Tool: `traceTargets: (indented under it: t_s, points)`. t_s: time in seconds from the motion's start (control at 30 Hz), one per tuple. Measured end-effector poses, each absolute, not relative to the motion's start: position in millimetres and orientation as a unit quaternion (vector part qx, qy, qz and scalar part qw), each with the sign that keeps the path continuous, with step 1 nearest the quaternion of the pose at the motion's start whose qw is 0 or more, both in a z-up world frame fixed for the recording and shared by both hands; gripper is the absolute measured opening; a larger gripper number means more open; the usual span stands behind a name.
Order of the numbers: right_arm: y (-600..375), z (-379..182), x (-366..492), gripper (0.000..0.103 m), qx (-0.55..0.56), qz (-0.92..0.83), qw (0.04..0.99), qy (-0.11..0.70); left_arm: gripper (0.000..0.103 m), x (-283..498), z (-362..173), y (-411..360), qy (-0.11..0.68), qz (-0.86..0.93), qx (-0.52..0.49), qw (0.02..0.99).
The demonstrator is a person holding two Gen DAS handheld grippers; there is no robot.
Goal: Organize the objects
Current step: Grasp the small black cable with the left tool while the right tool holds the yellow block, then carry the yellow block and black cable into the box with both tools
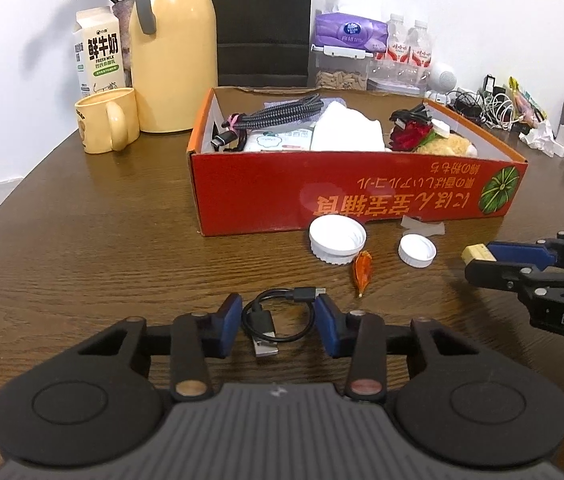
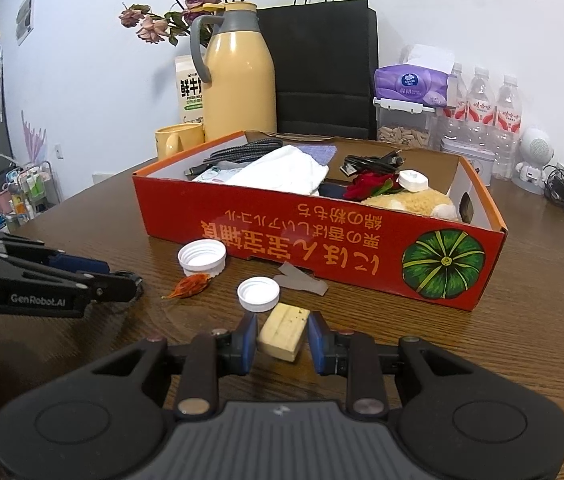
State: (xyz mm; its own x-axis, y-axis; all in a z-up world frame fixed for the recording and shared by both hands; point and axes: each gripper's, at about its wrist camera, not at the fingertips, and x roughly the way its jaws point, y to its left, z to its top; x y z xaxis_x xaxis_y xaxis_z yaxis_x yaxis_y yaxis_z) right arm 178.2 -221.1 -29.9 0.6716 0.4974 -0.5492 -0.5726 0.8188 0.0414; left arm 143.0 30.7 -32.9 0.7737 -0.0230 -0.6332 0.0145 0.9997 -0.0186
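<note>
- Left gripper [image 1: 278, 322] straddles the coiled black cable [image 1: 278, 320] at the table's near edge; right pad touching the loop, left pad still clear (not yet clamped).
- Right gripper [image 2: 282, 338] is clamped on the pale block [image 2: 283, 336].
- Advice: centre on the coil before squeezing.
- Open tabletop leads to the red box [image 1: 321, 192]; the caps [image 1: 337, 238] lie between.

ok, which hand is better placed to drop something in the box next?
Right, probably. Its tongs already grip the yellow block just in front of the red box. The left tongs only straddle the black cable on the table; the pads don't clearly press it yet.
</note>
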Motion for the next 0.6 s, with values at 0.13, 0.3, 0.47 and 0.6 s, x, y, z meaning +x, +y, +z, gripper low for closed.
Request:
traceTargets:
  t_s: [0.13,0.3,0.47,0.6]
  points:
    - [-222,-28,178,0.026,-0.065,0.291,0.914,0.276,0.041,139,-25,29,0.325,-0.013,-0.008,0.946]
    - [-223,-14,177,0.026,-0.059,0.293,0.919,0.257,0.041,139,-6,25,0.299,-0.022,-0.006,0.954]
    - [-221,9,183,0.026,-0.056,0.286,0.929,0.226,0.041,150,16,22,0.27,-0.025,-0.01,0.962]
    - [-216,28,197,0.026,-0.06,0.28,0.936,0.203,0.041,164,32,16,0.249,-0.034,-0.007,0.968]
